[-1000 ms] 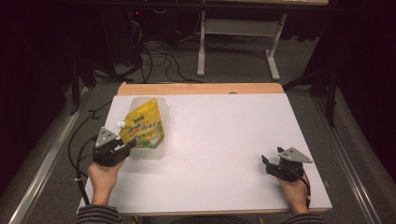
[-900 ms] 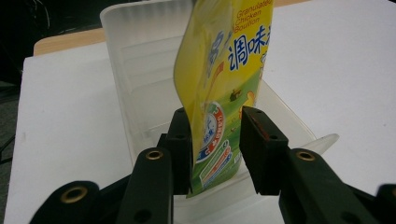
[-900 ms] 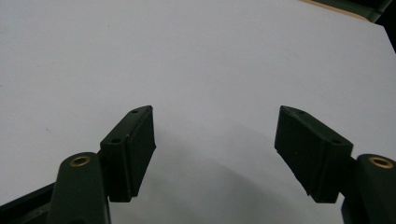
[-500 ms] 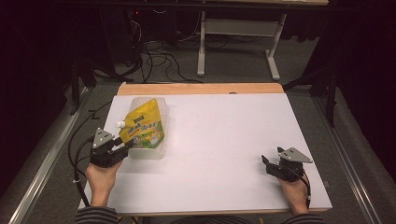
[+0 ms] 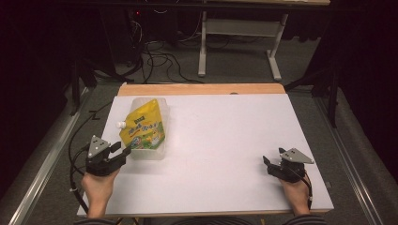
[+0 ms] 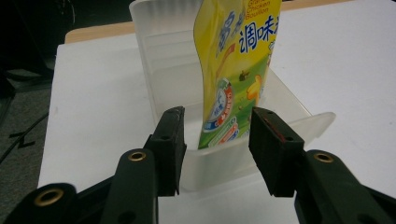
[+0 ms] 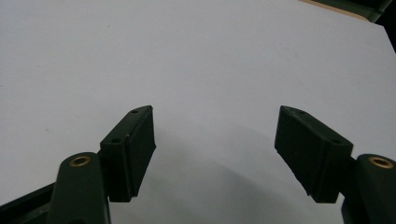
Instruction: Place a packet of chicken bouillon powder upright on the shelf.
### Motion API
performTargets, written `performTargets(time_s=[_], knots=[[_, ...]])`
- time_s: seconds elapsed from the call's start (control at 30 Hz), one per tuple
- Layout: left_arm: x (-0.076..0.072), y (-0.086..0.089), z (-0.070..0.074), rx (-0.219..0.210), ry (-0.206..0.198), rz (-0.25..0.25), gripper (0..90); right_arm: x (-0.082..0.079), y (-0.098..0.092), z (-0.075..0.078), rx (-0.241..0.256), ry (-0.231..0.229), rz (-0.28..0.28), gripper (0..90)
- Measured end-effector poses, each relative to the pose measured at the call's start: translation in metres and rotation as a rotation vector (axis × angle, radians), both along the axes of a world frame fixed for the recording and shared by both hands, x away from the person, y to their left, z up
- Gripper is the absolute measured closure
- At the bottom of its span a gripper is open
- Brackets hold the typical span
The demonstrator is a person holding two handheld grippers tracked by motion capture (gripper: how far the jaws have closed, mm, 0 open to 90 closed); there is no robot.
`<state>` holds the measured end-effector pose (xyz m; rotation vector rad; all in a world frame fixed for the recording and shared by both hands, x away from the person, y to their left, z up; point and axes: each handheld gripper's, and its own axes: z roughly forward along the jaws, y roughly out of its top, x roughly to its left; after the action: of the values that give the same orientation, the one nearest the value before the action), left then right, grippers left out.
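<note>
Plainly, the yellow pouch (image 5: 142, 127) lies propped in the clear plastic tub (image 5: 162, 152) near the left rear of the white table (image 5: 225, 140), its white spout (image 5: 120, 124) poking over the tub's left rim and its lower edge tucked down against the near wall. The left gripper (image 5: 123, 152) sits just in front of that near wall with its jaws apart, and in the left gripper view the two black pads (image 6: 170, 144) frame the bottom of the pouch (image 6: 238, 70) and the tub (image 6: 215, 161) wall without clamping either. The main risk, judging from this, is that the jaws close on the tub wall together with the pouch, so a lift would drag the light tub along or tip it. A grip on the pouch's thin lower edge alone could also slip, since the film looks slick and the pouch leans loosely. Pushing forward instead of closing could slide the tub toward the table's wooden edge (image 5: 202, 89). The right gripper (image 5: 271, 164) rests well apart at the right front, jaws wide over bare table, too far off to steady the tub.
</note>
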<state>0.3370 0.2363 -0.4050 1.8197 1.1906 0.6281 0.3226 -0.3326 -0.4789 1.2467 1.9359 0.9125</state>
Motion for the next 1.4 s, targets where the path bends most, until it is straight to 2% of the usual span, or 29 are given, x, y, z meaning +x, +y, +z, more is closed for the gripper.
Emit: performTargets(time_s=[0.63, 1.4], knots=[[-0.022, -0.016, 0.000, -0.025, -0.029, -0.033, 53.6, 0.000, 0.000, 0.000, 0.000, 0.000, 0.000, 29.5], [-0.025, -0.047, -0.005, -0.048, -0.032, -0.113, 51.8, 0.000, 0.000, 0.000, -0.004, -0.004, 0.002, 29.5]])
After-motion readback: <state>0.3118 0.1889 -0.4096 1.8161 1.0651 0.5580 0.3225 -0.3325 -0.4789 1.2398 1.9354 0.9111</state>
